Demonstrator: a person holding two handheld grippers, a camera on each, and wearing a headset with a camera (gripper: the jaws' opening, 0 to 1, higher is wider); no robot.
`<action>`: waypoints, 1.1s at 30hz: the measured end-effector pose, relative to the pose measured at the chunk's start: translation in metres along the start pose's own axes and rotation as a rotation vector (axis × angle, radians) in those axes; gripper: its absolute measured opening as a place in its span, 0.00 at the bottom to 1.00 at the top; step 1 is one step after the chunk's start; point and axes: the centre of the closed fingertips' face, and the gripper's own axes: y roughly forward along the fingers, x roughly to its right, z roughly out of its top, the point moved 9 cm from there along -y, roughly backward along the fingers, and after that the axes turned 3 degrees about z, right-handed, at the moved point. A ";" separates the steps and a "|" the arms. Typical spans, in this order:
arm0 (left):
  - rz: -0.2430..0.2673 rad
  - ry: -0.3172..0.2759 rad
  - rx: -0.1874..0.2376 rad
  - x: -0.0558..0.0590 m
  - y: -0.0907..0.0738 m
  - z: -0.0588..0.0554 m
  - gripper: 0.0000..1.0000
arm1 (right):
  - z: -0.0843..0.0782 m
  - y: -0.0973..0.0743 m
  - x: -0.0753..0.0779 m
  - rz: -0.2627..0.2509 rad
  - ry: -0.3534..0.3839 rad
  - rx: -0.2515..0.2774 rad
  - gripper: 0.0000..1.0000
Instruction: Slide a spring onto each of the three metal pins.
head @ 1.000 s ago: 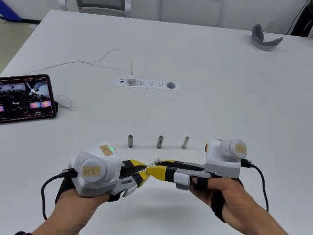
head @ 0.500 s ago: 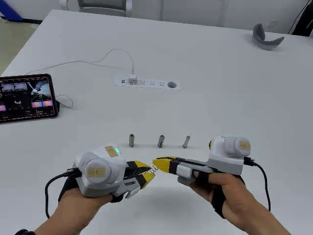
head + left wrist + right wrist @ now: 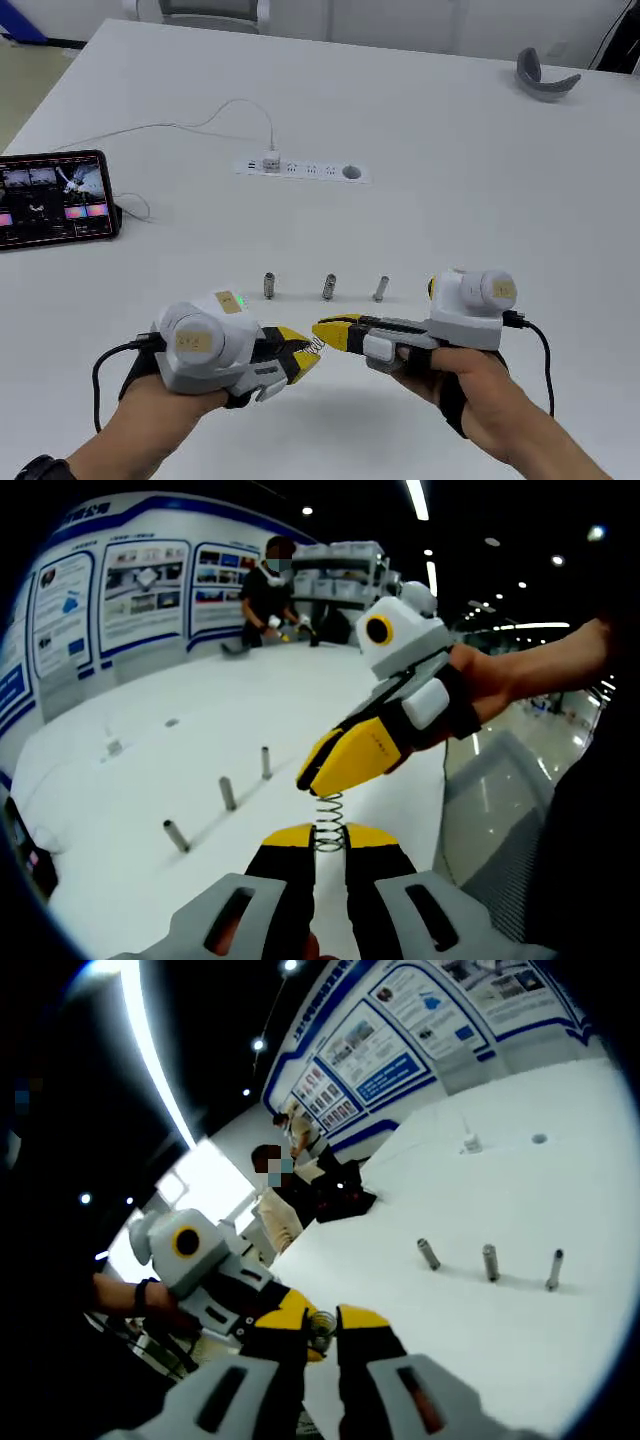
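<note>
Pins (image 3: 328, 288): three, upright in one row on the white worktop (image 3: 450, 180). The two at the left of the row look thicker than the third, but they are too small to tell why.

Spring (image 3: 328, 823): one, held off the worktop on the near side of the pin row.

Grippers: two, tips meeting just in front of the middle pin. The left gripper (image 3: 300, 352) pinches the spring's lower end between its yellow tips. The right gripper (image 3: 328, 332) has its jaws close together at the spring's free end, and whether they nip it cannot be told. Each gripper is held in one hand (image 3: 165, 400).

The head view adds one power strip (image 3: 300, 169) beyond the pin row with a white cable (image 3: 200, 125) plugged in. One lit tablet (image 3: 55, 198) lies far left of the row and one grey curved piece (image 3: 545, 82) far beyond it to the right. A chair (image 3: 200, 10) stands at the worktop's far edge.

The left gripper view shows the spring's coils standing up from its own jaws to the right gripper's tip. It also shows the pin row to the left, wall posters (image 3: 130, 580), shelving, ceiling lights (image 3: 420, 500) and a person (image 3: 265, 595) at the far end.

The right gripper view shows the spring end-on between its own tips, with the left gripper behind it and the pin row off to the right. Blue-edged posters (image 3: 400, 1035) hang beyond, and two people (image 3: 275, 1210) stand past the worktop's edge.
</note>
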 end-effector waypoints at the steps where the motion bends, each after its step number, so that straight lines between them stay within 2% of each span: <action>1: -0.005 0.004 -0.001 0.000 0.000 0.001 0.10 | 0.002 0.000 0.000 -0.004 -0.031 -0.026 0.12; 7: -0.028 0.028 -0.009 0.001 0.002 0.003 0.10 | 0.011 0.002 -0.007 0.001 -0.158 -0.141 0.12; 11: -0.045 0.053 -0.016 0.001 0.003 0.006 0.09 | 0.017 0.003 -0.011 0.022 -0.247 -0.225 0.12; 15: -0.064 0.087 -0.021 0.003 0.002 0.009 0.09 | 0.020 0.002 -0.015 0.051 -0.306 -0.286 0.12; 21: -0.093 0.133 -0.037 0.008 0.003 0.009 0.09 | 0.021 0.000 -0.018 0.092 -0.418 -0.430 0.12; 24: -0.104 0.152 -0.044 0.010 0.005 0.009 0.09 | 0.021 -0.001 -0.019 0.105 -0.454 -0.486 0.12; 28: -0.111 0.167 -0.049 0.012 0.007 0.011 0.09 | 0.022 -0.001 -0.021 0.114 -0.521 -0.532 0.12; 33: -0.122 0.173 -0.047 0.013 0.008 0.013 0.09 | 0.023 -0.003 -0.019 0.130 -0.542 -0.555 0.12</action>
